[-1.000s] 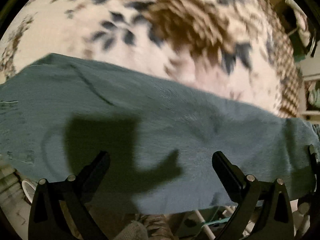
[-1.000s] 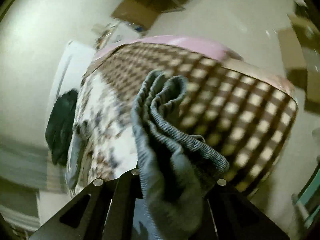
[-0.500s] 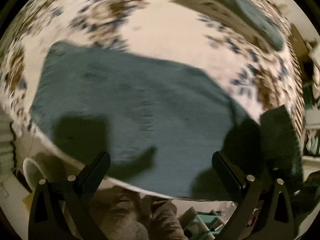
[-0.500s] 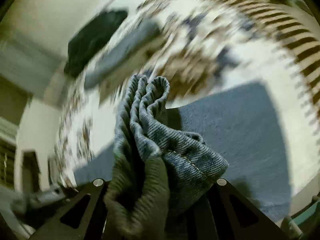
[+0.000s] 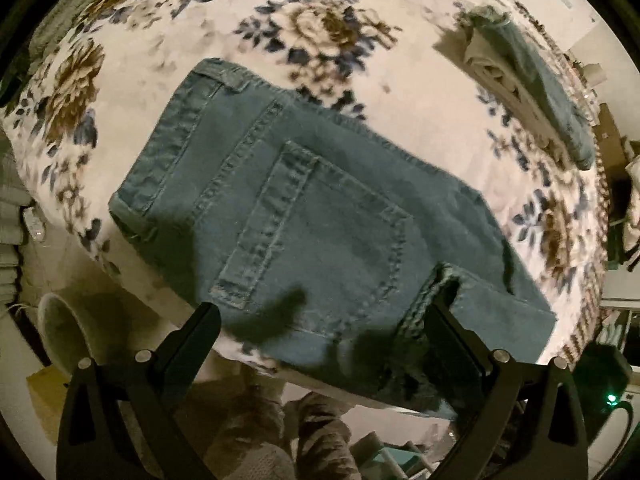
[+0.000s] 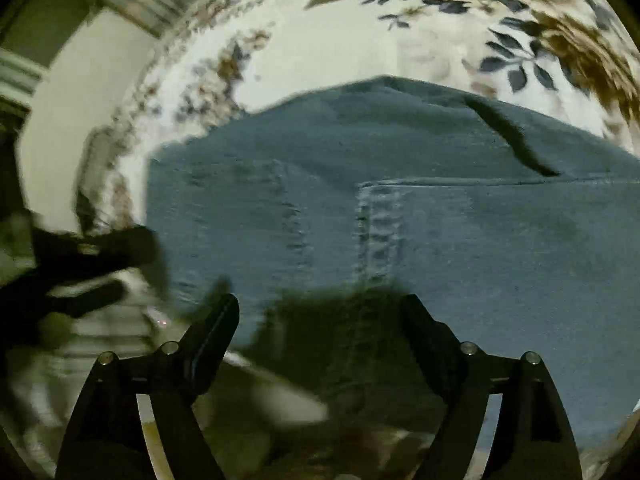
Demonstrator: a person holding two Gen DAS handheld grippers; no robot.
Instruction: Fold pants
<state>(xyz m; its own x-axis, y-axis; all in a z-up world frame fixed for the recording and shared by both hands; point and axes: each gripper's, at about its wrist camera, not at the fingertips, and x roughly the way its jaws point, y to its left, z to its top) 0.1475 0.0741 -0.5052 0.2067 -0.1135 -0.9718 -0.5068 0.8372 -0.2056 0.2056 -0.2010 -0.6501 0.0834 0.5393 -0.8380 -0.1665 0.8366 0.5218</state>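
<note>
Blue jeans (image 5: 320, 208) lie flat on a floral bedspread (image 5: 400, 92), back pocket up and waistband toward the upper left. A leg end is folded back over them, its hem (image 5: 436, 284) just ahead of one finger. My left gripper (image 5: 324, 320) hovers open over the near edge, holding nothing. In the right wrist view the same jeans (image 6: 420, 220) fill the middle, blurred. The jaws of my right gripper (image 6: 322, 312) are opening. Shadowed denim lies below the gap and the pads do not press on it.
A stack of folded clothes (image 5: 524, 68) sits at the far right of the bed. Below its near edge are a white bucket (image 5: 60, 332) and a person's legs (image 5: 316, 424). A dark blurred shape (image 6: 80, 268) lies at the left of the right view.
My right gripper held a bunched denim end shut, swung over the spread jeans and has let it go. The left view has slid along the jeans to the pocket and waistband.
</note>
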